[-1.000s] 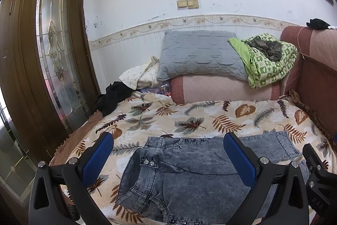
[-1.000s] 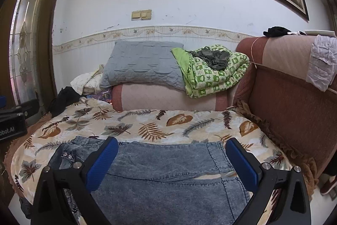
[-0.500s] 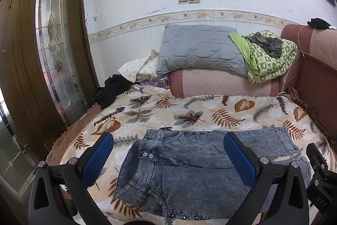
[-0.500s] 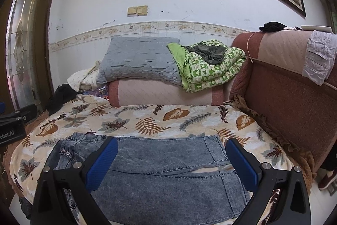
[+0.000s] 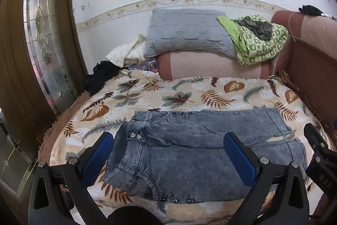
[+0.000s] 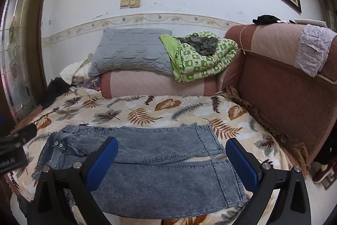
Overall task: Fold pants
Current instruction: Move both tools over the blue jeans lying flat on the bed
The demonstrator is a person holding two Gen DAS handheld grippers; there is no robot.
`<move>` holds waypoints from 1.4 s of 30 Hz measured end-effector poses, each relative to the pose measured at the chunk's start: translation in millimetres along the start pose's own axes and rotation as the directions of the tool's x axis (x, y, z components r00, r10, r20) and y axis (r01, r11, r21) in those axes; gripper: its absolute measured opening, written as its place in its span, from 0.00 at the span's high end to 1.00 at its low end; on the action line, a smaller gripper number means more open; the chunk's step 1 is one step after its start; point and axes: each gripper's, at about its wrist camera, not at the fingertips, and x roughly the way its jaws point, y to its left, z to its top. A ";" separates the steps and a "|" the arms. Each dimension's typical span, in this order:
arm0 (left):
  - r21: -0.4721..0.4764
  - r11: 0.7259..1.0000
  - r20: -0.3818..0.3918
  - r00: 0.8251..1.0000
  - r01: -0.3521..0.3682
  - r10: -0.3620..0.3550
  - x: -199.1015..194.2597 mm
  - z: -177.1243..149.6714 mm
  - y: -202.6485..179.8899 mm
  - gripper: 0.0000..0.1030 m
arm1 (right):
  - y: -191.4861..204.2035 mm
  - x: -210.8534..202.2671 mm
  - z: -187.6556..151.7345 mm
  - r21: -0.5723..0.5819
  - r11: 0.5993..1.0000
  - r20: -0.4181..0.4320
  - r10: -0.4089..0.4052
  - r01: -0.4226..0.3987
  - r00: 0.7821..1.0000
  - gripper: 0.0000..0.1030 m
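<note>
pants flat on leaf-print bed cover | left claw wide open, empty | right claw wide open, empty

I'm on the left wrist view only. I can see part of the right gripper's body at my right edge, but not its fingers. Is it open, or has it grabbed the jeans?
Observer: The right gripper is open, its blue pads spread wide over the jeans and gripping nothing.
Operator: Anything on the sofa back past my frame edge?
Observer: A pale lilac cloth is draped over the top of the backrest.
Operator: And the floor on that side?
Observer: A dark red shoe shows on the floor past the sofa's end.
</note>
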 end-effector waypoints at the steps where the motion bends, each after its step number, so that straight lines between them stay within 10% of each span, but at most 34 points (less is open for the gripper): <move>1: 0.003 1.000 -0.002 1.000 0.002 -0.002 0.5 -0.3 -1.2 0.00 | -0.5 0.1 -0.4 0.000 1.000 0.001 -0.002 0.002 1.000 0.00; 42: 0.032 0.999 -0.048 0.999 -0.006 0.007 20.0 -7.6 -5.7 0.00 | 2.8 19.8 -6.5 -0.007 1.000 -0.061 0.010 -0.010 0.998 0.00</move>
